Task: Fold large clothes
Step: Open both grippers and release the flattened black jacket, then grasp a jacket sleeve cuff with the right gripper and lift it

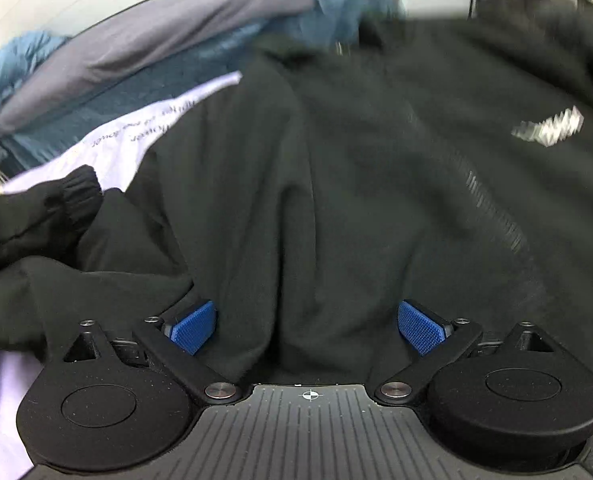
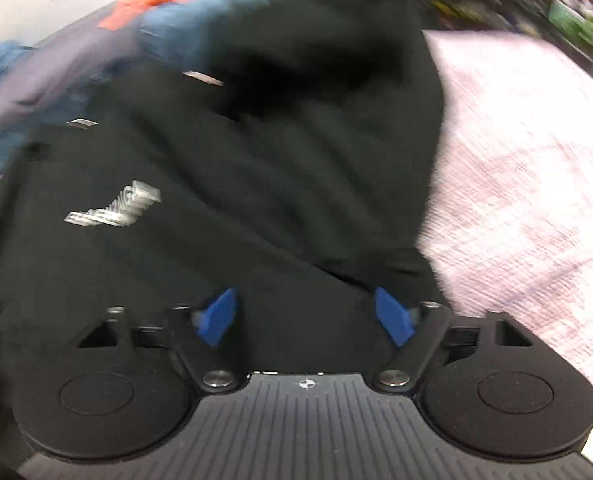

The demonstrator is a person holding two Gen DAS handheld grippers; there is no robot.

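My left gripper (image 1: pixel 306 326) has its blue pads (image 1: pixel 194 330) spread wide apart. A thick bunch of the black jacket (image 1: pixel 336 160) sits between them. I cannot tell if the pads press on the cloth or only stand beside it.

My right gripper (image 2: pixel 306 316) is also spread wide. Black cloth of the same jacket (image 2: pixel 236 200) fills the space between its blue pads (image 2: pixel 218 316). I cannot tell if it squeezes the cloth.

The jacket lies spread out in front of both grippers and runs away from me, long way forward. A white logo (image 1: pixel 548 128) shows on it to the right in the left view, and to the left (image 2: pixel 112 208) in the right view. The zipper (image 1: pixel 496 208) runs slanted across the cloth. A sleeve with a stretchy cuff (image 1: pixel 76 192) lies off to the left, bunched up.

Under the jacket is a pale sheet (image 2: pixel 516 180). It shows bare to the right of the jacket's edge. On the left side, white cloth with writing (image 1: pixel 136 136) peeks out past the edge.

At the far end lies a pile of other clothes, gray (image 1: pixel 156 40) and blue (image 1: pixel 348 0) with some orange. The pile touches the jacket's far edge. Both views are blurry.
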